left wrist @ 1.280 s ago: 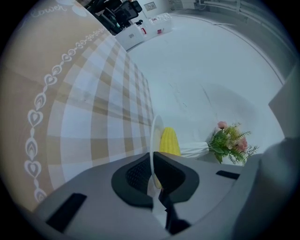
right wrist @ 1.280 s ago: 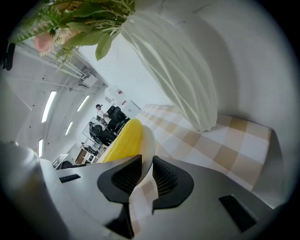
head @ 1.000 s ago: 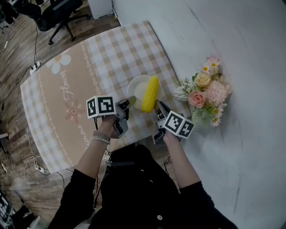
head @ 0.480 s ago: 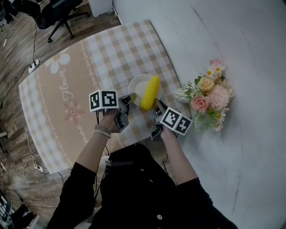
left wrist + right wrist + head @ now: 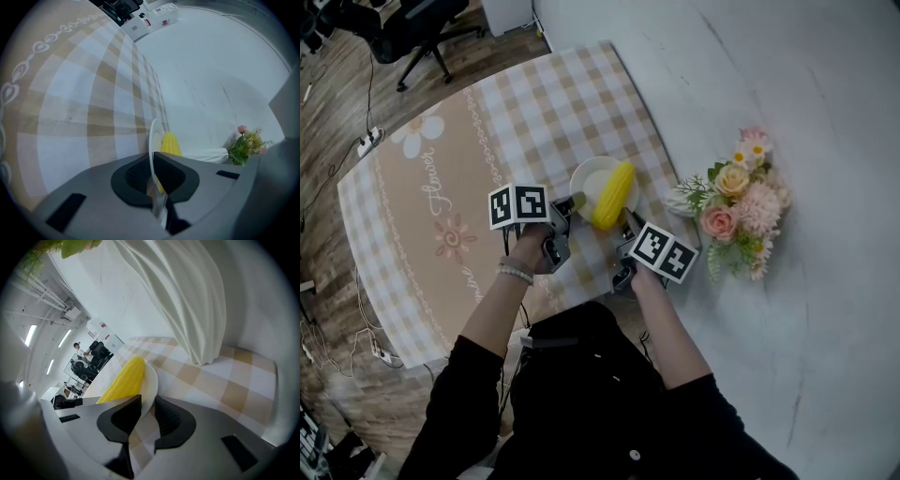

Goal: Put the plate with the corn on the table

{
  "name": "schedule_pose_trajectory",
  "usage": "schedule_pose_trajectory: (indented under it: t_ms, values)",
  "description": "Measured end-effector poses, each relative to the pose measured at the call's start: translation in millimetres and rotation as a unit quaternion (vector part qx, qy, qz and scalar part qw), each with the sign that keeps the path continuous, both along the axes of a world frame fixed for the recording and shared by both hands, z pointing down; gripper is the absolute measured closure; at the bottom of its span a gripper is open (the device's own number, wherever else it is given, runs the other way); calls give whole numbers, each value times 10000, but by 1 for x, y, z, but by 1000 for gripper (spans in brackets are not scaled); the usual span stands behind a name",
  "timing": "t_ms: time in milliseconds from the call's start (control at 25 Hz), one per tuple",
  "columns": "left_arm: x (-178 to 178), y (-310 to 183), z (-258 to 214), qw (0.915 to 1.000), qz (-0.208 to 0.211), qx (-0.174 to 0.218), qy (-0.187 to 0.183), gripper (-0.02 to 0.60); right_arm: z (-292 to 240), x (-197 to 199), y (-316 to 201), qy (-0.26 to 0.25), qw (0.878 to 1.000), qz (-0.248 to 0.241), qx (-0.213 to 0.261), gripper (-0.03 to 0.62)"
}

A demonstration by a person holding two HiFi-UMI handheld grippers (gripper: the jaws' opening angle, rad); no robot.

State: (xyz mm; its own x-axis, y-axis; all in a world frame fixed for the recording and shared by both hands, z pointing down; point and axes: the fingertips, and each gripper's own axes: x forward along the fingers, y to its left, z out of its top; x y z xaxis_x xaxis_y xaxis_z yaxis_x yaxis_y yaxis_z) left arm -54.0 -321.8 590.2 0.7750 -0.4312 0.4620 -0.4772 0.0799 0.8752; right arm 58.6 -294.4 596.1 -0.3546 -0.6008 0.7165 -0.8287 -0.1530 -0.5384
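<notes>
left gripper (image 5: 573, 204) jaws pinched on plate (image 5: 589, 178) left rim. right gripper (image 5: 628, 221) jaws clamp near-right rim. plate between them, over checked tablecloth (image 5: 546, 111) near table's front edge; touching cloth or not, cannot tell. corn (image 5: 614, 194) lies across plate. right of it: white vase (image 5: 680, 199), flowers (image 5: 737, 199). far: office chair (image 5: 422, 33).

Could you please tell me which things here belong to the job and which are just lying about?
Job: plate, corn, table, left claw and right claw, both gripping the plate's rim.
Lying about: flowers, office chair.
</notes>
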Motion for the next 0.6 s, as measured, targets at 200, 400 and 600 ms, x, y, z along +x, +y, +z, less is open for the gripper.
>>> schedule_pose_trajectory:
  t_ms: [200,400,600]
  values:
    - [-2,-5,3,10000,-17,-41,-37,558,-1,-2,0,300,9995,-31,26,482]
    - [-3,-10,3,10000,-12,-20,-93,558,-1,-3,0,565,9983,-89,57,473]
    - [-4,-15,2,9991,74,138,-394,558,-1,-6,1,880,9957,-277,87,467]
